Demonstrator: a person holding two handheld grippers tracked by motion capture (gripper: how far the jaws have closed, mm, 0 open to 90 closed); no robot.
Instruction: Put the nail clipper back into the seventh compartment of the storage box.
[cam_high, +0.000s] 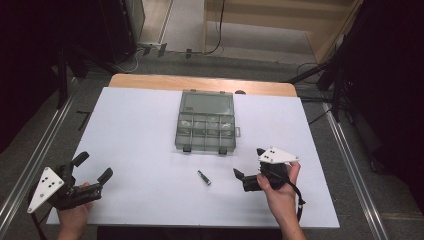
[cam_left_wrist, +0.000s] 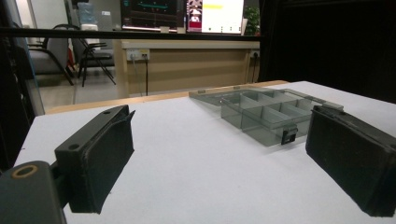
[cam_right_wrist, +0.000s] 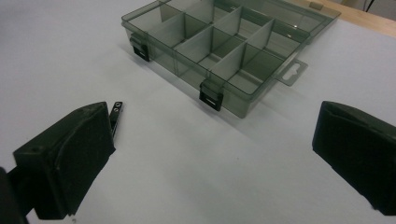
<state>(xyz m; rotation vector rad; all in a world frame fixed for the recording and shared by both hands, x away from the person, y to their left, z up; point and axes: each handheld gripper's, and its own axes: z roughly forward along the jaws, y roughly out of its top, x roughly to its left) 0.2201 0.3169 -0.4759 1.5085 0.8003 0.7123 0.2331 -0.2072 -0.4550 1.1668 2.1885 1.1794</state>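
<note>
floor (cam_high: 165, 20): grey carpet, pale strip further back
chairs (cam_left_wrist: 88, 51): couple by the counter (cam_left_wrist: 187, 60)
screens (cam_left_wrist: 182, 14): lit up

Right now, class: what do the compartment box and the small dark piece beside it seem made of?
Compartment box: likely smoky translucent plastic; its dividers show through the walls. Small dark piece: possibly metal or plastic, dark with a paler tip; too small to tell.

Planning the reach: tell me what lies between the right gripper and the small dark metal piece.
Bare white table between right gripper and small dark metal piece, per high view.
</note>
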